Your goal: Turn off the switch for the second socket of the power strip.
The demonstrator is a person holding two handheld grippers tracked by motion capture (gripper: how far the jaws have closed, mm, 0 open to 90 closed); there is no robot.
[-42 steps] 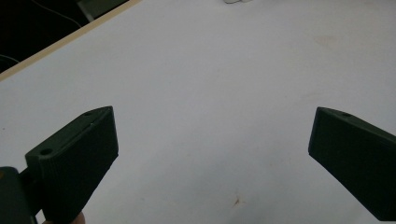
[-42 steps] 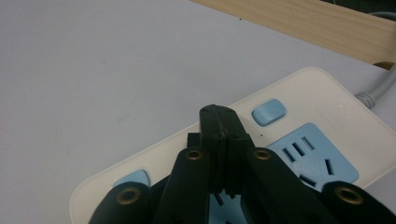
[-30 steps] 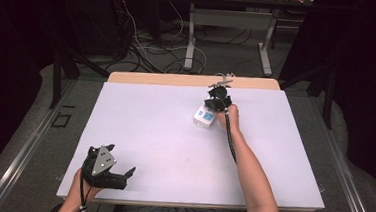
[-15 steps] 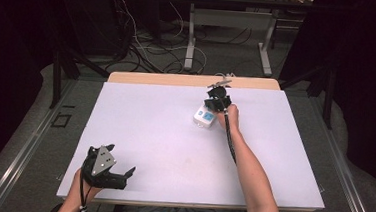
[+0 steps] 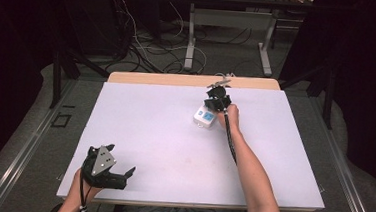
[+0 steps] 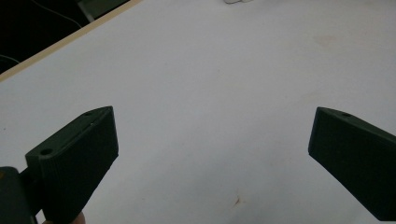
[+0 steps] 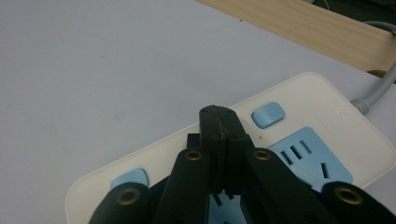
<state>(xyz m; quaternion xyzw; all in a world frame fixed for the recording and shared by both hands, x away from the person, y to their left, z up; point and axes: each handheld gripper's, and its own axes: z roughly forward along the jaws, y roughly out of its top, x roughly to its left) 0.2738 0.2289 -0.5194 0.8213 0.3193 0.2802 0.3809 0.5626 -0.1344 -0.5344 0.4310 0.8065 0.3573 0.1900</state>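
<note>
A white power strip (image 5: 204,117) with blue sockets and blue buttons lies at the far middle of the white table. My right gripper (image 5: 213,106) hovers just over it with its jaws pressed together. In the right gripper view the shut tips (image 7: 219,122) sit above the strip's top face (image 7: 317,105), between a blue button (image 7: 268,114) and a blue socket (image 7: 312,156); I see nothing held between them. My left gripper (image 5: 126,177) rests near the front left edge. Its jaws stand wide apart (image 6: 212,128) over bare table.
The strip's grey cable (image 7: 379,87) runs off toward the wooden back edge (image 5: 193,80) of the table. The white table top (image 5: 149,133) spreads between the two grippers. Beyond the table, cables and table legs lie on the dark floor (image 5: 180,50).
</note>
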